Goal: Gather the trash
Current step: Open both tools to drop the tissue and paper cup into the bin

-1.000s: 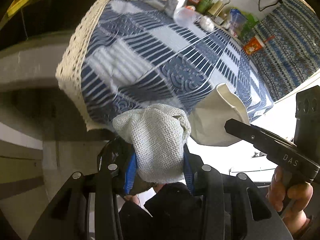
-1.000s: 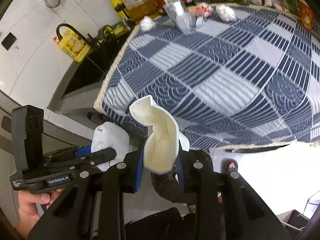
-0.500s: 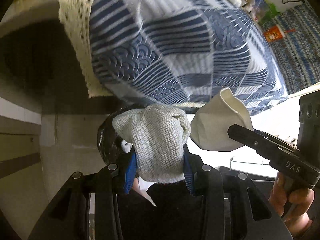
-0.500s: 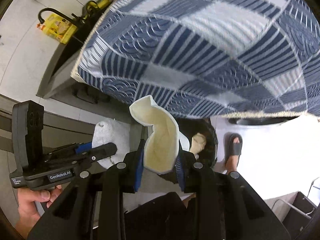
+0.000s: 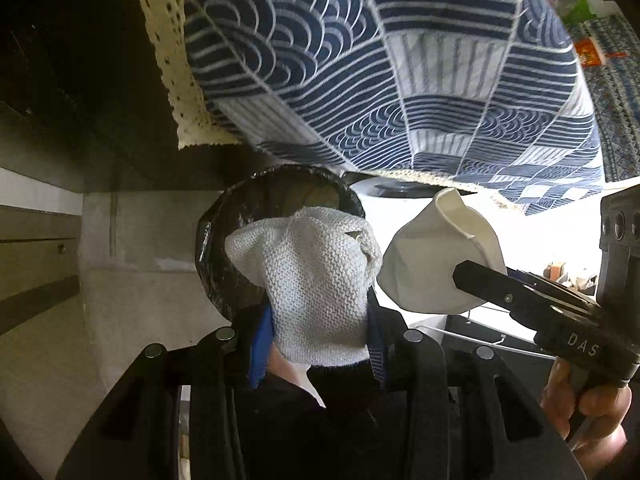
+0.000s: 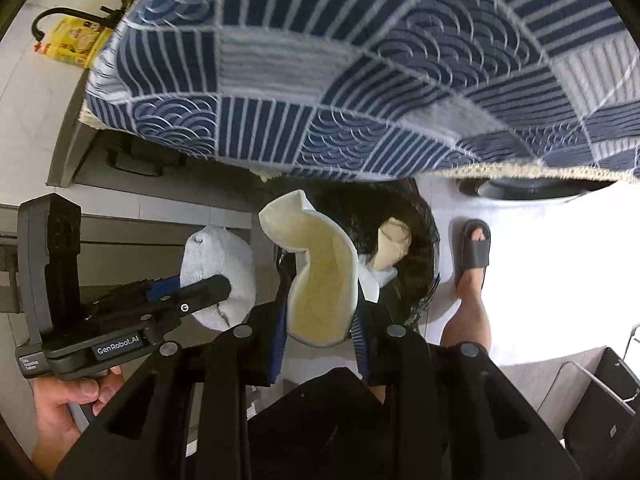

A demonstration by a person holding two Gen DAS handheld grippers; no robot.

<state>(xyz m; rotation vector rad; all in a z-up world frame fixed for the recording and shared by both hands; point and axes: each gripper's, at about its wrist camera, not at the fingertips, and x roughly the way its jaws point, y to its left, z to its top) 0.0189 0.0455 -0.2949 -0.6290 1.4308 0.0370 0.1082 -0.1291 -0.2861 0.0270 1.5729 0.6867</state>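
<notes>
Black hand-held gripper with blue pads, silver screws, "DAS" lettering, bare-skinned fingers

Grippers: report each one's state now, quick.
Left gripper: closed on the white cloth wad.
Right gripper: closed on the crushed paper cup.

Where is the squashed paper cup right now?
The paper cup is pinched in the right claw, held over the black bin below the table edge, beside the white cloth.

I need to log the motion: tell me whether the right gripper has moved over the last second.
Yes. The right gripper, shut on the cup, dropped from above the tablecloth to below its edge, over the bin.
</notes>
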